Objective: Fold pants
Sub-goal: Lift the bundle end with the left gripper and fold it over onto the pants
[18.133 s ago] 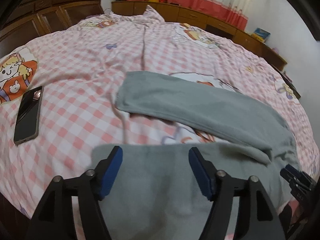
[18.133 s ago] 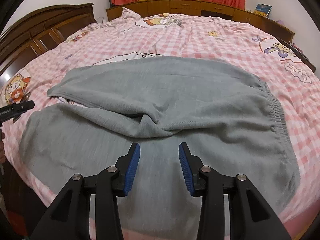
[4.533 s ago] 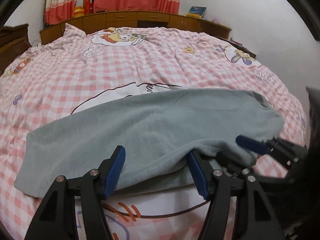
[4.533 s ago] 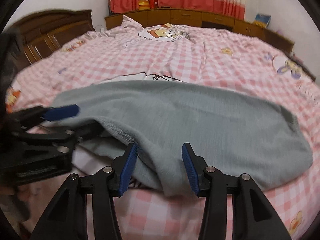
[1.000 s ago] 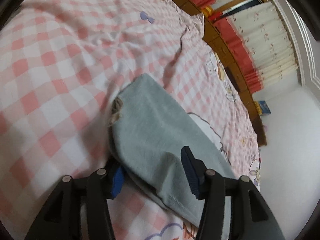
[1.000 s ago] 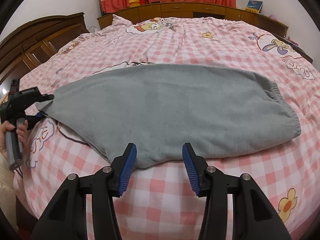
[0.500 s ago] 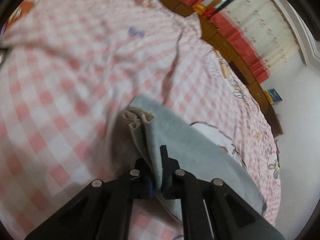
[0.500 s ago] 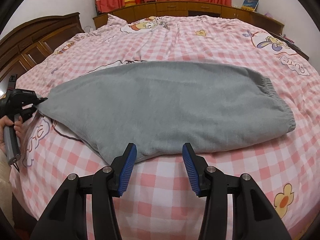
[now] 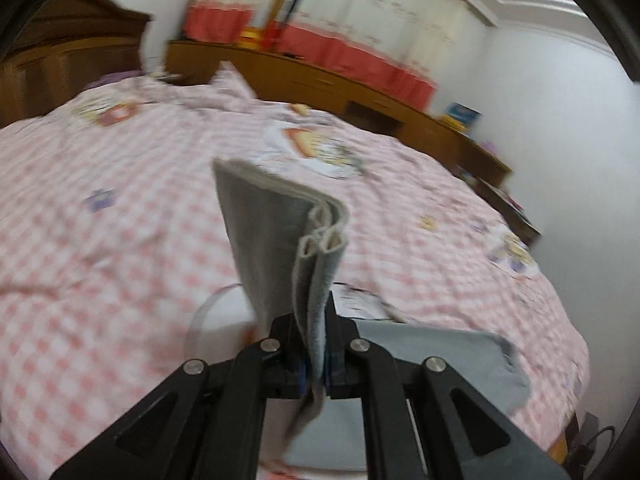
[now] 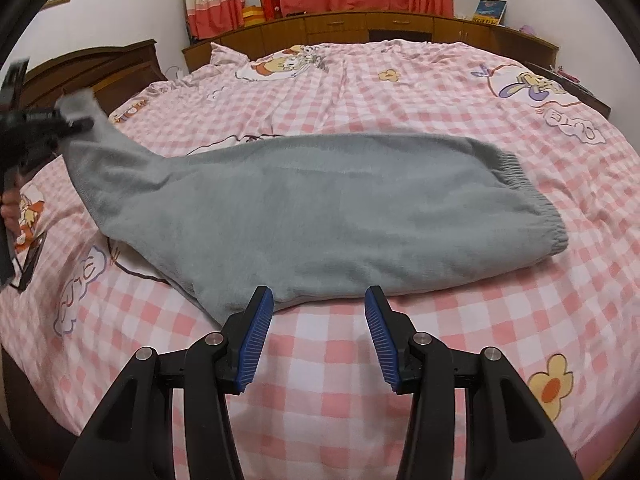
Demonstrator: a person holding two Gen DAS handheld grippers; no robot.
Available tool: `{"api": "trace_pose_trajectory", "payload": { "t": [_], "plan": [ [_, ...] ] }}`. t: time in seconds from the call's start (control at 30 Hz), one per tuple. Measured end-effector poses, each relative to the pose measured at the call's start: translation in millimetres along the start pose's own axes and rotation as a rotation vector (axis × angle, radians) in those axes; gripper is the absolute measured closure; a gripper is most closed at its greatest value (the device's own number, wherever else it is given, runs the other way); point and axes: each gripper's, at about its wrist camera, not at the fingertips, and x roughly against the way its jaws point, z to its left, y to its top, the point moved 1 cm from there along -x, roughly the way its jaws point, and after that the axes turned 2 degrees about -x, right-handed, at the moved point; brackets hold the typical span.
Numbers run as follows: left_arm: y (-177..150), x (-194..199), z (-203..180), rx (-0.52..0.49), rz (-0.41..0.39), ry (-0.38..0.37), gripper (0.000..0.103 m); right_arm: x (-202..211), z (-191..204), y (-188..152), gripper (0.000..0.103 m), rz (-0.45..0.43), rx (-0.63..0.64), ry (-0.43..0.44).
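The pants (image 10: 320, 216) lie across the bed (image 10: 400, 92), waistband to the right. Their left end is lifted off the bed. A cabinet (image 10: 360, 26) stands behind the bed.

The only lettering that can be made out is printed on the pink checked bedsheet (image 10: 400, 360), seen from the right wrist. Outlined cartoon letters (image 10: 572, 126) near the sheet's right edge, below a cartoon figure, look like "CUTE" upside down. A second set of the same outlined letters (image 10: 82, 280) near the left front edge, just beside the grey pants (image 10: 320, 208), is turned sideways and harder to read. The blue book (image 10: 490, 11) on the wooden cabinet (image 10: 340, 24) beyond the bed's far edge has cover print too small to read.
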Motion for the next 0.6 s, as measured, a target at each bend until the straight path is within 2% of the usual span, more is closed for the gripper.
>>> {"api": "trace_pose_trajectory", "payload": {
  "t": [0.2,0.33,0.43,0.6],
  "plan": [
    [-10.6,-38.7,-74.3,-0.051,0.078,-0.092,0.098,9.6,-20.2,-3.9,0.054,-0.014,-0.031,-0.009],
    [-39.9,-72.2,-117.8,-0.070,0.151,-0.142,0.098,15.5,-40.1,-6.9,0.054,-0.020,-0.057,-0.015],
    [-71.3,-102.1,-144.1,-0.076,0.232,-0.147,0.098,17.7,-52.5,-7.8,0.054,-0.019,-0.066,-0.020],
    [-107.8,-132.3,-158.9,-0.105,0.305,-0.092,0.098,15.5,-72.8,-7.2,0.054,0.006,-0.056,-0.046]
  ]
}}
